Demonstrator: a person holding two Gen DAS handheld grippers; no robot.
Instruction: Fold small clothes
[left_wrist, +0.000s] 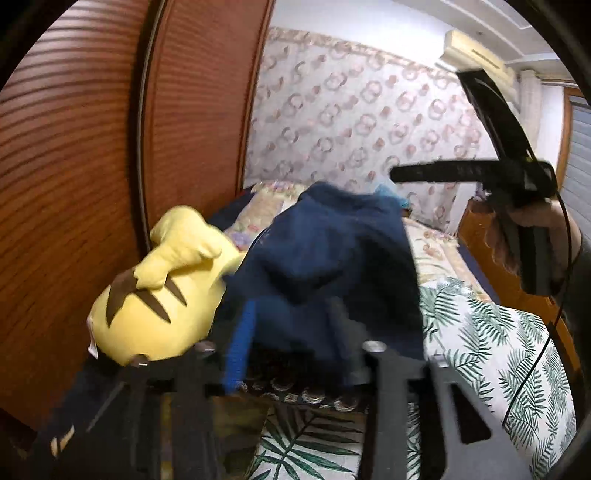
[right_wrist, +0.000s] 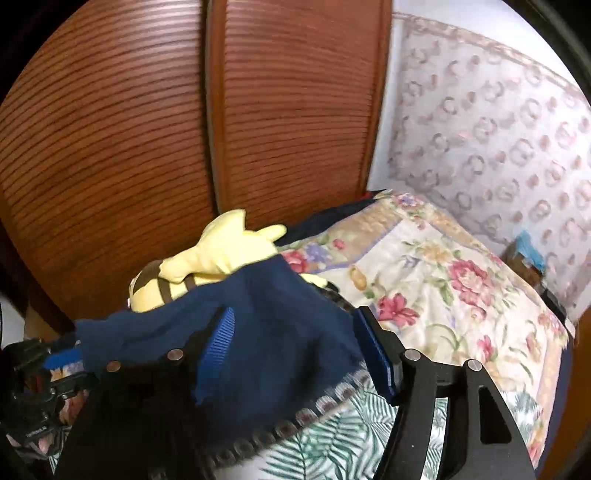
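Observation:
A small dark blue garment (left_wrist: 325, 266) with a patterned hem hangs lifted over the bed. It drapes over my left gripper (left_wrist: 295, 354), whose blue pads are partly hidden by the cloth. In the right wrist view the same garment (right_wrist: 258, 339) lies across my right gripper (right_wrist: 299, 350). Its jaws stand wide apart, with the left blue pad (right_wrist: 216, 343) under the cloth and the right pad (right_wrist: 373, 350) bare. The right gripper also shows in the left wrist view (left_wrist: 517, 184), held high at the right.
A yellow plush toy (left_wrist: 159, 295) lies by the wooden louvred wardrobe doors (left_wrist: 92, 166). The bed has a leaf-print sheet (left_wrist: 498, 350) and a floral quilt (right_wrist: 443, 277). Patterned wallpaper (left_wrist: 351, 110) is behind, and a wooden bed frame (left_wrist: 476, 225) at the right.

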